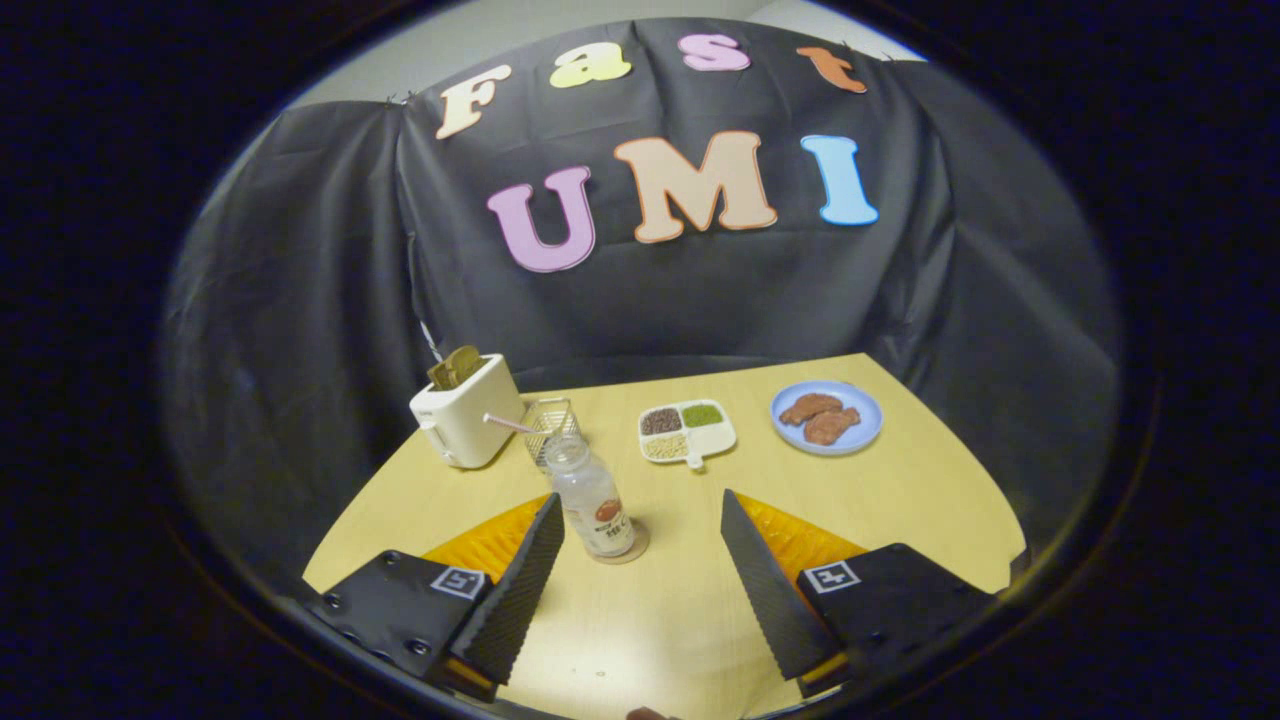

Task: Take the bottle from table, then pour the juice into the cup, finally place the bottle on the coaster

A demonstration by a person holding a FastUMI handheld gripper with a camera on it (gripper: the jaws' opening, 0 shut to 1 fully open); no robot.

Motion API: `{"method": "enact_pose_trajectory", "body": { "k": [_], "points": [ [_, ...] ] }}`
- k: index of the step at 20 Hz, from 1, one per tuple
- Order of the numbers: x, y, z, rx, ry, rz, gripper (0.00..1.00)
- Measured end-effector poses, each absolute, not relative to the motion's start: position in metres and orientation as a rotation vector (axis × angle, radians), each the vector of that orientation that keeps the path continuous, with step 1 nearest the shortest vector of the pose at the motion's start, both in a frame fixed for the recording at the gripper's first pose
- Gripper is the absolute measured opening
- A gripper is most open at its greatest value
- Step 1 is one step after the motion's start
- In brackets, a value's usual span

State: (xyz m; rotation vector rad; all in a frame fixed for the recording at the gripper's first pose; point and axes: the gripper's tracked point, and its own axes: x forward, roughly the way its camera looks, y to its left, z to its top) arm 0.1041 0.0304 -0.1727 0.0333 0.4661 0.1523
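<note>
The gripper (640, 560) hangs over the near edge of the table (930, 480), fingers spread wide, nothing in them. The bottle (592, 497) stands upright just ahead, close to the left finger (520, 590), w/ a wide gap to the right one. It sits on a round brown disc, prob. the coaster (638, 546), though only a sliver shows past the base so I can't swear to it. If so, the bottle is parked on the spot it is meant to end up on.

The cup (550, 420) is a clear glass right behind the bottle, toward the back-left, w/ a straw (508, 423) leaning out to the left. That keeps the pour short: lift, tip back a little, set down again.

A toaster (462, 412) w/ bread in it sits at the back-left corner. A divided tray (690, 432) of beans is mid-table at the back, and a blue plate (868, 415) w/ brown food is toward the back-right. All clear of the bottle.

The bottle looks near empty, white cap on, but it's small here. Whether this is the approach or the finish, I can't tell. The jaws stand wide enough to close round it or draw off cleanly.
</note>
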Motion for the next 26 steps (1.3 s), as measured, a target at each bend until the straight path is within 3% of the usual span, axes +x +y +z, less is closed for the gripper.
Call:
{"method": "enact_pose_trajectory", "body": {
  "k": [11,26],
  "points": [
    [0.075,-0.008,-0.101,-0.009,0.372,0.147,0.98],
    [0.019,-0.026,-0.11,-0.121,0.393,0.102,0.98]
  ]
}}
